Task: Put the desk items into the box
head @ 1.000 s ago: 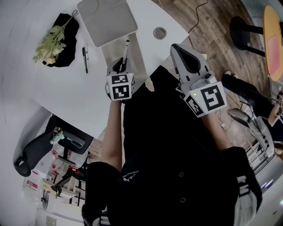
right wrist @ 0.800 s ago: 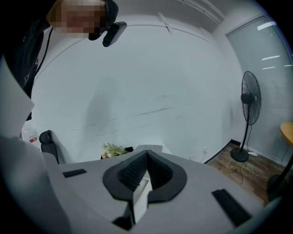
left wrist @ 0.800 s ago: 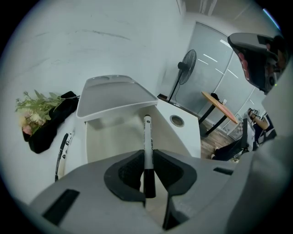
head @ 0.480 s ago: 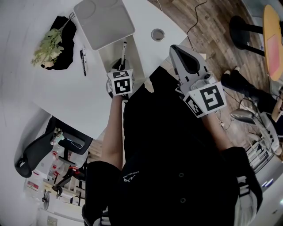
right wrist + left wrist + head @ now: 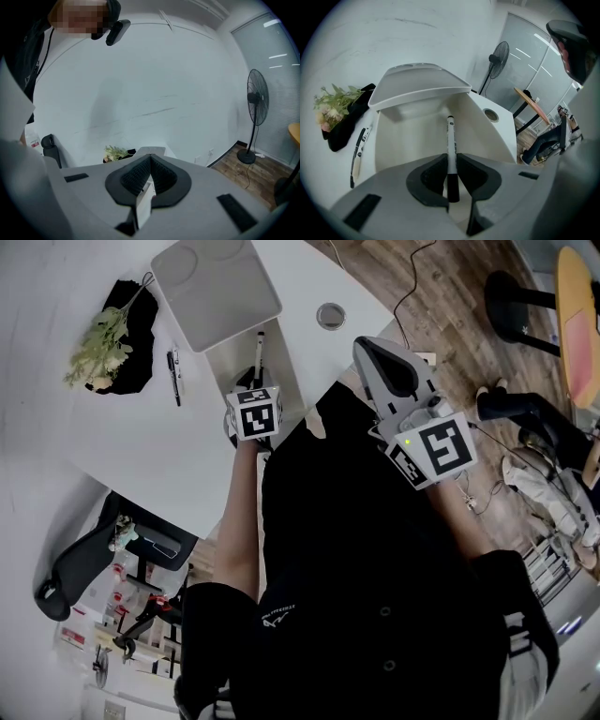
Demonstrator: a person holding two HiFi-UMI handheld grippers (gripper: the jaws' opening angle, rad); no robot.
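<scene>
Snugly between left jaws: marker (image 5: pixel 450 140)

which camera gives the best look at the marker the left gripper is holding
The left gripper view: the whole marker shows, clamped in the jaws of the left gripper over the open box. The head view shows only its far end past that gripper's cube. The right gripper view misses it.

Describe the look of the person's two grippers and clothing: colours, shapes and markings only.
The left gripper and right gripper share light grey moulded bodies with dark curved pads. Each carries a white cube with black square markers; a green light glows beside the right one's. The person wears a black buttoned top.
</scene>
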